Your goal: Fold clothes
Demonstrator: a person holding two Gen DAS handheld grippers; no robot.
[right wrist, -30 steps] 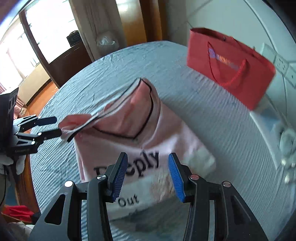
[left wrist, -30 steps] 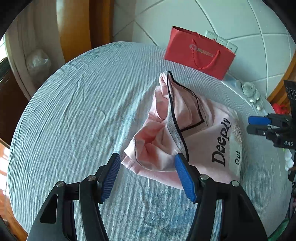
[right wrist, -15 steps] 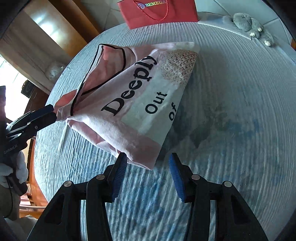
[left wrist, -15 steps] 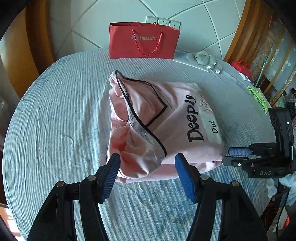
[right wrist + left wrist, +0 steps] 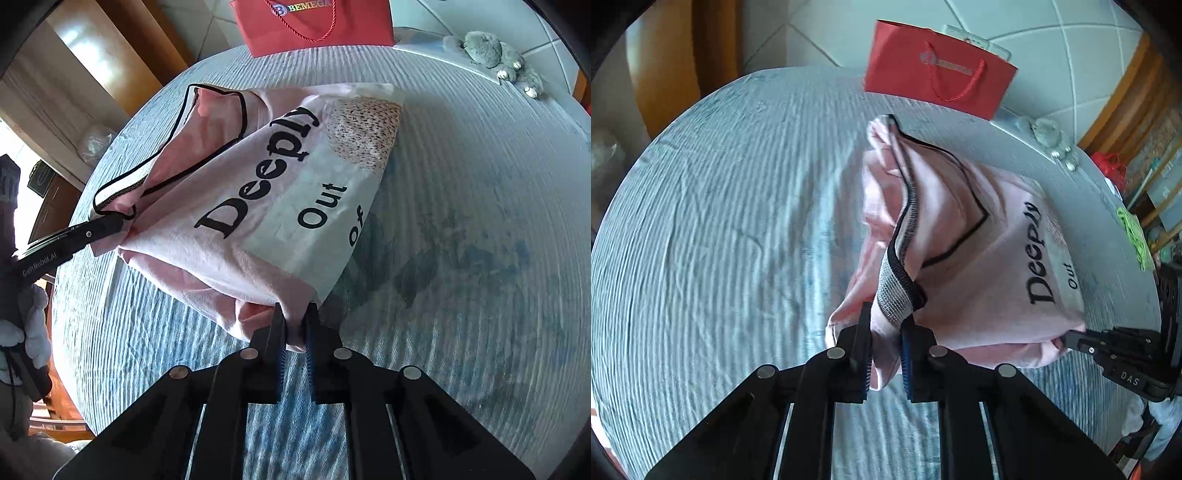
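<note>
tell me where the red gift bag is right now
The red gift bag stands at the table's far edge against the tiled wall, beyond the pink shirt, top centre in both wrist views.

Bare tablecloth (image 5: 480,240) is open; red bag (image 5: 934,70) blocks the far edge.

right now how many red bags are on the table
1. The red paper bag stands at the far edge of the table, against the tiled wall, beyond the pink shirt. Another could be hidden outside these two views.
</note>
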